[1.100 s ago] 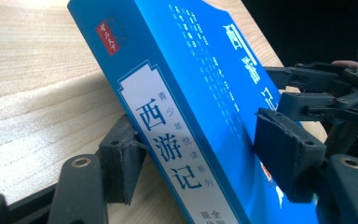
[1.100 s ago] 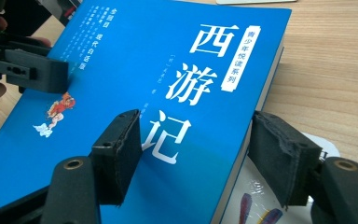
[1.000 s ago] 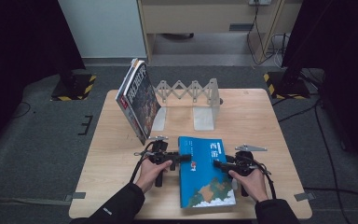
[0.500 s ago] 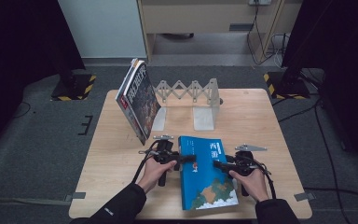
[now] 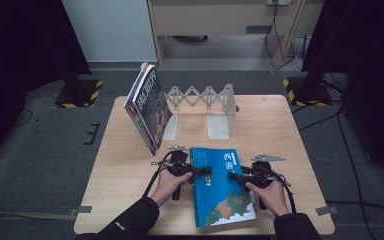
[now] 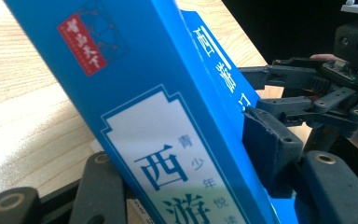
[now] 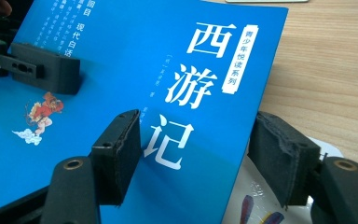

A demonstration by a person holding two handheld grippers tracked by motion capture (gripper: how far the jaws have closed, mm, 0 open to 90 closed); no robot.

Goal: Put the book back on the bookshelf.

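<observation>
A blue paperback with white Chinese title (image 5: 220, 195) lies near the front edge of the wooden table (image 5: 290, 130), between a person's two hands. My left gripper (image 5: 202, 172) comes in from the left and is shut on the book's spine side; in the left gripper view the blue book (image 6: 168, 140) runs between my left gripper's (image 6: 182, 172) jaws, one pad on the cover. My right gripper (image 5: 235, 177) is shut on the opposite long edge. In the right gripper view the book (image 7: 121, 70) passes between my right gripper's (image 7: 203, 156) pads, white page edges showing below.
A dark-covered book (image 5: 147, 107) stands tilted at the back left, leaning beside a grey expanding metal book rack (image 5: 205, 100). Bare tabletop spreads to the right of the rack. Dark floor with cables surrounds the table.
</observation>
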